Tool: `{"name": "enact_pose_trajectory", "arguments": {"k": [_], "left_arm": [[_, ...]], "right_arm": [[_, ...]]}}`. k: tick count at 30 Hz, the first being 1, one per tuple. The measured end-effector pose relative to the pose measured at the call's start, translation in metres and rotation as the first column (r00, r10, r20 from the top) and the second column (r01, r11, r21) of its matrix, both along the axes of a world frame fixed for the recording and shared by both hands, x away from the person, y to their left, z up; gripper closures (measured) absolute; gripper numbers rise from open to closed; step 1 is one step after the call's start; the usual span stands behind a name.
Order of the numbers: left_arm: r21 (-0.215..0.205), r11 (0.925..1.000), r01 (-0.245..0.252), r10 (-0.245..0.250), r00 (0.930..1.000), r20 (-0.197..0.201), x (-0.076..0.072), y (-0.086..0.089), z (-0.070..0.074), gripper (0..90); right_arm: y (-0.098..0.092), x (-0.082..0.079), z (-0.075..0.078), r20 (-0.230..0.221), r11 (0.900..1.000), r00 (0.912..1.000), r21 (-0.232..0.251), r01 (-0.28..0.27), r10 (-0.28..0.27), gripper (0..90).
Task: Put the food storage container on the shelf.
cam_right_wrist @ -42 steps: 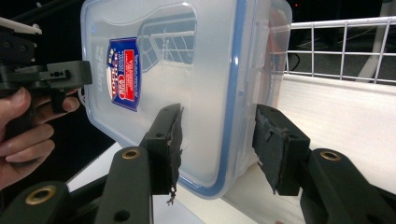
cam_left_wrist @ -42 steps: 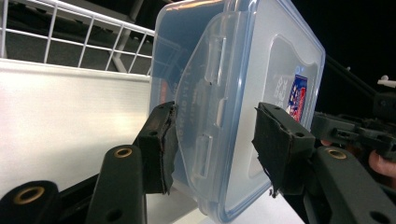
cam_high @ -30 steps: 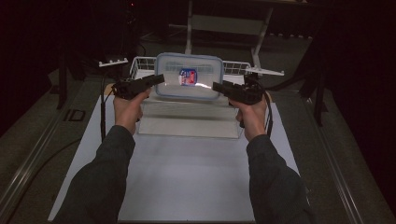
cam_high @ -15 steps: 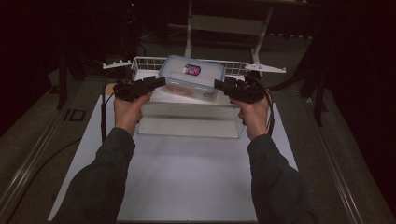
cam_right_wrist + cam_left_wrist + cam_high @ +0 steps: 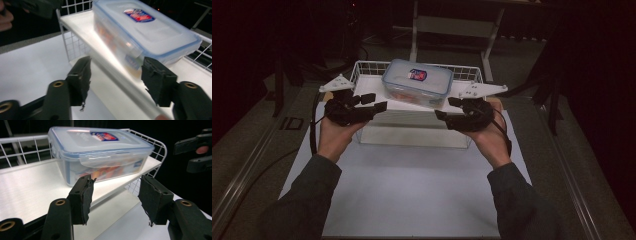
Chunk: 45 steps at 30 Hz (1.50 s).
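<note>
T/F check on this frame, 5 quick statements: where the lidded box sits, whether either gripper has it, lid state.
1. The clear container rests on the white wire-railed shelf. True.
2. The left gripper is clamped on the container. False: its jaws stand apart, with nothing between them, short of the box.
3. The container's lid is off. False: the lid with the red-and-blue label is on.
4. The right gripper holds nothing. True: its jaws are open, clear of the box.
5. The container lies on the white mat in front of the shelf. False: it sits up on the shelf, inside the wire rail.
</note>
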<state>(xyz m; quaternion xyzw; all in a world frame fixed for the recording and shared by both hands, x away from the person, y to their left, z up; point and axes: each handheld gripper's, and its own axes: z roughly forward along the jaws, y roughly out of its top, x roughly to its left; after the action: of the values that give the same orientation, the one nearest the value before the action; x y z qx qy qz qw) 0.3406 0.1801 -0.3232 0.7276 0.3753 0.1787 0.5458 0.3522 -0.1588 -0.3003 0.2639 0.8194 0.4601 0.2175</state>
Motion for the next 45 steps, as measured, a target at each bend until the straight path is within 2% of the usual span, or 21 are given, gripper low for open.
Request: {"name": "enact_pose_trajectory", "arguments": {"k": [1, 4, 7, 9, 10, 11, 12, 13, 15, 18, 20, 25, 28, 29, 31, 35, 36, 38, 40, 43, 45], "left_arm": [[0.0, 1.0, 0.0, 0.0, 1.0, 0.0, 0.0, 0.0, 0.0, 43.2], [0.024, 0.9997, -0.003, 0.002, 0.999, 0.044, -0.017, 0.006, 0.002, 41.8], [0.057, 0.9982, -0.017, 0.012, 0.9968, 0.078, -0.034, 0.013, 0.001, 39.1], [0.089, 0.9954, -0.035, 0.027, 0.9953, 0.093, -0.045, 0.017, -0.002, 38.0], [0.089, 0.9954, -0.035, 0.027, 0.9953, 0.093, -0.045, 0.017, -0.002, 37.8], [0.127, 0.9904, -0.056, 0.042, 0.9931, 0.109, -0.055, 0.02, -0.006, 37.8], [0.142, 0.9875, -0.068, 0.052, 0.9919, 0.116, -0.061, 0.022, -0.011, 37.6], [0.139, 0.9874, -0.075, 0.059, 0.9914, 0.117, -0.07, 0.026, -0.018, 37.2], [0.132, 0.9884, -0.075, 0.06, 0.9922, 0.109, -0.074, 0.028, -0.023, 37.2], [0.128, 0.9891, -0.072, 0.063, 0.9952, 0.075, -0.087, 0.038, -0.042, 36.8], [0.098, 0.9921, -0.079, 0.073, 0.9957, 0.056, -0.094, 0.047, -0.052, 36.6], [0.07, 0.9903, -0.12, 0.118, 0.9925, 0.035, -0.116, 0.064, -0.077, 36.4], [0.088, 0.9893, -0.116, 0.114, 0.9929, 0.036, -0.123, 0.067, -0.085, 35.5], [0.11, 0.9853, -0.131, 0.126, 0.991, 0.045, -0.131, 0.071, -0.094, 35.5], [0.123, 0.9828, -0.137, 0.133, 0.9902, 0.041, -0.137, 0.077, -0.104, 35.3], [0.116, 0.9802, -0.16, 0.157, 0.9869, 0.036, -0.141, 0.083, -0.116, 35.3], [0.109, 0.9795, -0.17, 0.167, 0.9854, 0.035, -0.141, 0.084, -0.12, 35.3], [0.094, 0.9792, -0.18, 0.178, 0.9837, 0.024, -0.141, 0.088, -0.126, 35.0], [0.102, 0.9795, -0.174, 0.173, 0.9848, 0.018, -0.142, 0.088, -0.129, 34.7], [0.133, 0.9759, -0.173, 0.17, 0.9849, 0.034, -0.142, 0.086, -0.134, 34.7], [0.132, 0.9759, -0.174, 0.172, 0.9848, 0.025, -0.141, 0.085, -0.139, 34.7]], "right_arm": [[-0.001, -0.005, -0.001, 0.005, 1.0, 1.0, -0.006, 0.002, -0.002, 36.6], [-0.003, -0.014, -0.005, 0.016, 1.0, 0.9999, -0.015, 0.001, -0.001, 34.7], [-0.01, -0.03, -0.015, 0.038, 0.999, 0.9993, -0.032, 0.004, -0.002, 27.3], [-0.012, -0.034, -0.018, 0.035, 0.999, 0.9994, -0.034, 0.005, -0.004, 26.0], [-0.014, -0.037, -0.021, 0.028, 0.999, 0.9996, -0.037, 0.004, -0.003, 24.8], [-0.014, -0.037, -0.021, 0.028, 0.999, 0.9996, -0.037, 0.004, -0.003, 24.8], [-0.019, -0.043, -0.028, 0.021, 0.999, 0.9998, -0.036, 0.004, -0.003, 23.0], [-0.025, -0.052, -0.037, 0.007, 1.0, 1.0, -0.017, 0.001, -0.001, 21.5], [-0.028, -0.054, -0.04, 0.003, 1.0, 1.0, -0.012, 0.002, -0.002, 20.8], [-0.039, -0.066, -0.056, -0.012, 1.0, 0.9998, -0.017, 0.016, -0.016, 18.8], [-0.048, -0.071, -0.065, -0.026, 1.0, 0.9996, 0.002, 0.014, -0.014, 18.2], [-0.067, -0.084, -0.083, -0.058, 0.999, 0.9981, 0.033, 0.022, -0.02, 17.8], [-0.074, -0.088, -0.089, -0.067, 0.999, 0.9974, 0.042, 0.032, -0.029, 17.8], [-0.076, -0.089, -0.091, -0.067, 0.998, 0.9972, 0.041, 0.036, -0.034, 17.9], [-0.087, -0.094, -0.105, -0.074, 0.997, 0.9956, 0.05, 0.062, -0.059, 18.0], [-0.095, -0.096, -0.116, -0.078, 0.994, 0.9942, 0.068, 0.08, -0.075, 18.0], [-0.1, -0.097, -0.123, -0.088, 0.991, 0.9921, 0.095, 0.098, -0.089, 18.1], [-0.105, -0.098, -0.13, -0.098, 0.987, 0.99, 0.118, 0.113, -0.102, 18.3], [-0.106, -0.099, -0.133, -0.109, 0.986, 0.9884, 0.114, 0.118, -0.106, 18.2], [-0.109, -0.1, -0.139, -0.101, 0.987, 0.9882, 0.1, 0.125, -0.115, 18.3], [-0.109, -0.101, -0.141, -0.093, 0.987, 0.9882, 0.098, 0.131, -0.122, 18.3]]}}
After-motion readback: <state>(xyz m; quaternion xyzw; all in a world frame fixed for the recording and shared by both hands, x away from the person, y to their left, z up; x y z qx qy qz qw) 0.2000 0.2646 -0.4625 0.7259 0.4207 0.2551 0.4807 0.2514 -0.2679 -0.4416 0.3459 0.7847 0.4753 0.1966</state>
